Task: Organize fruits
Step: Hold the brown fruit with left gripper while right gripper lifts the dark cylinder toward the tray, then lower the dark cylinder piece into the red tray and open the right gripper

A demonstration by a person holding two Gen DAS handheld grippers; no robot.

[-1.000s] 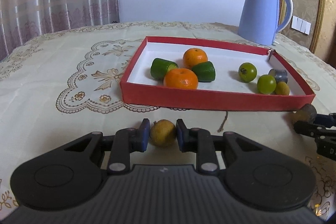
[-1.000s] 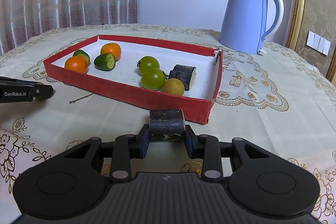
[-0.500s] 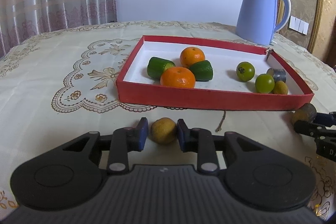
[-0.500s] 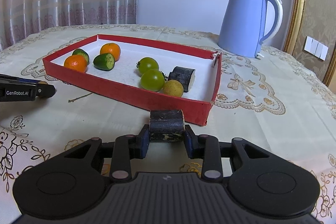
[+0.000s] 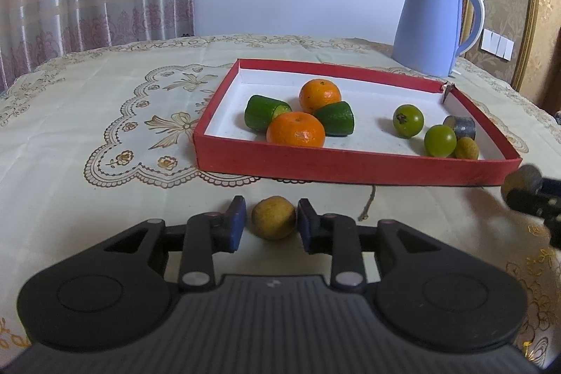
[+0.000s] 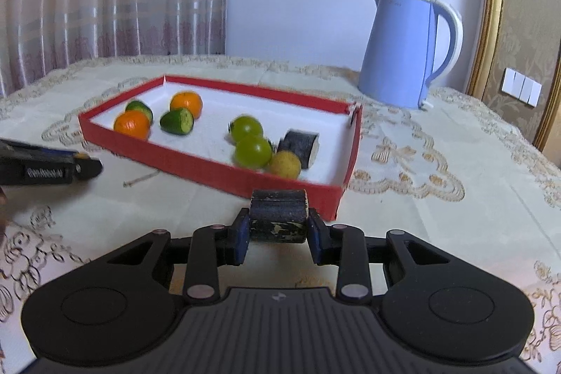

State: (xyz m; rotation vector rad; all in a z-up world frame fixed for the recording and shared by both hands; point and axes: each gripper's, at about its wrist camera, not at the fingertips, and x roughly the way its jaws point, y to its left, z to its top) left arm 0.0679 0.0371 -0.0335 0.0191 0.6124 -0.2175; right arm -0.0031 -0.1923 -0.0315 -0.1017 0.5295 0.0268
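Fruits lay mostly inside the red tray (image 5: 350, 163) already; two pieces were left outside it. Nearest in the left wrist view, a small tan fruit (image 5: 273, 217) sat on the tablecloth (image 5: 70, 198) between the fingers of the left gripper (image 5: 273, 223), which stood spread with a gap on each side, touching nothing; a dry twig (image 5: 367, 204) lay just beside it. In the right wrist view the right gripper (image 6: 278, 230) pinched a dark cylindrical piece (image 6: 278, 216) just short of the tray's near corner; whether it was lifted clear of the cloth I could not tell. Beyond the red wall, the tray held two oranges (image 5: 296, 129), two green cucumber-like chunks (image 5: 263, 111), two green round fruits (image 5: 407, 121), another dark piece (image 5: 461, 127) and a second tan fruit (image 5: 466, 148). So I judged the sorting well along; the tan fruit and the dark piece remained to go in. The tray's near wall stood between both pieces and the tray floor and would need clearing. Farthest stood a blue kettle (image 5: 431, 27), well apart from the work.
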